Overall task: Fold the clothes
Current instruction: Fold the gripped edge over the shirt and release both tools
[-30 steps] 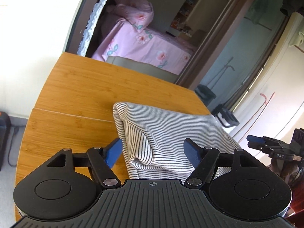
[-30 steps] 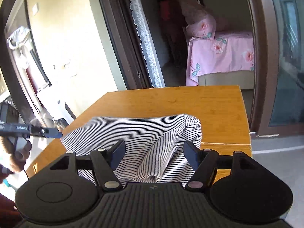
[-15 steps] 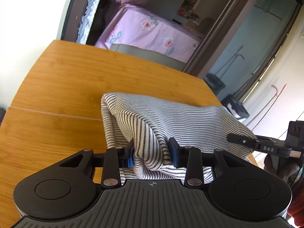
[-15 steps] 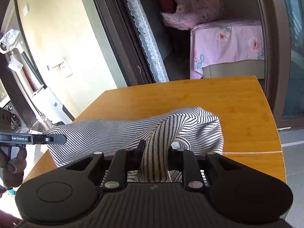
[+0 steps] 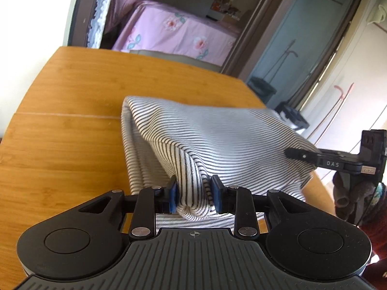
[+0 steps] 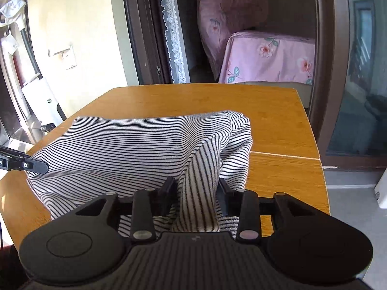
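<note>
Striped garment [image 5: 217,140], broom [image 5: 287,55] left-view only

A: How many garments? 
B: One striped garment [image 5: 217,142]; nothing else lies on the one wooden bench [image 5: 72,111].

A: And grippers? 
B: Two; the left gripper [image 5: 193,193] and the right gripper [image 6: 197,194]; each has two fingers [image 5: 173,192], so four in all.

A: Beyond the far edge? 
B: One bed [image 6: 268,58] with a pink floral cover; one lace curtain [image 6: 173,33] left of it; one wall switch [image 6: 69,56] farther left.
</note>
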Demonstrator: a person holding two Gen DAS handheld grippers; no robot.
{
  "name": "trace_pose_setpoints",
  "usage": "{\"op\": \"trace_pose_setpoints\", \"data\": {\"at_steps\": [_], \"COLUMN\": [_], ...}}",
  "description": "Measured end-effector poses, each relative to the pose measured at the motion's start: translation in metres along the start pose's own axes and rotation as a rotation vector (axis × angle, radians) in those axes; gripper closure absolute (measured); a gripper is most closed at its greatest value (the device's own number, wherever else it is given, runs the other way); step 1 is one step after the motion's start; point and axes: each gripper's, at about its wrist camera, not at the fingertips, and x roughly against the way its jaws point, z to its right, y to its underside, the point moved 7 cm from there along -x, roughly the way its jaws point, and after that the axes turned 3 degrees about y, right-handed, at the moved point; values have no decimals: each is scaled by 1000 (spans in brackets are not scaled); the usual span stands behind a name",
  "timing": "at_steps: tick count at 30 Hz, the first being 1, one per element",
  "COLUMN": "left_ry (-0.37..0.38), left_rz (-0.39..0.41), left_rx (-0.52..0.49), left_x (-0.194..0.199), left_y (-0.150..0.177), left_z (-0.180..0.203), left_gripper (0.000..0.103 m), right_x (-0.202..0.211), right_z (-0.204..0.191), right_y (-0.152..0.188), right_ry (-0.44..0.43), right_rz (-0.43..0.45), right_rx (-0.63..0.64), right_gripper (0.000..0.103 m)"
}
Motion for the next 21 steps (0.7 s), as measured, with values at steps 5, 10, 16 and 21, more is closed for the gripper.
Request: {"op": "trace_pose_setpoints", "data": {"at_steps": [5, 10, 16, 21], "left_ry": [-19, 132, 337, 326], "left_rz": [63, 145, -8, -85], "left_rx": [4, 27, 107, 172], "left_x": [14, 45, 12, -31], "left_y": [-12, -29, -6, 5], "left_z": [-2, 25, 60, 52], "left_gripper": [62, 45, 29, 29], "right_x": [-9, -17, -34, -70], "right_z": [8, 15, 23, 25], "right_y": [-28, -57, -80, -53], "right_ry": [53, 106, 182, 272], "right_rz": [27, 54, 60, -29], "right_rx": [37, 74, 146, 267], "right_gripper": [38, 10, 1, 0]}}
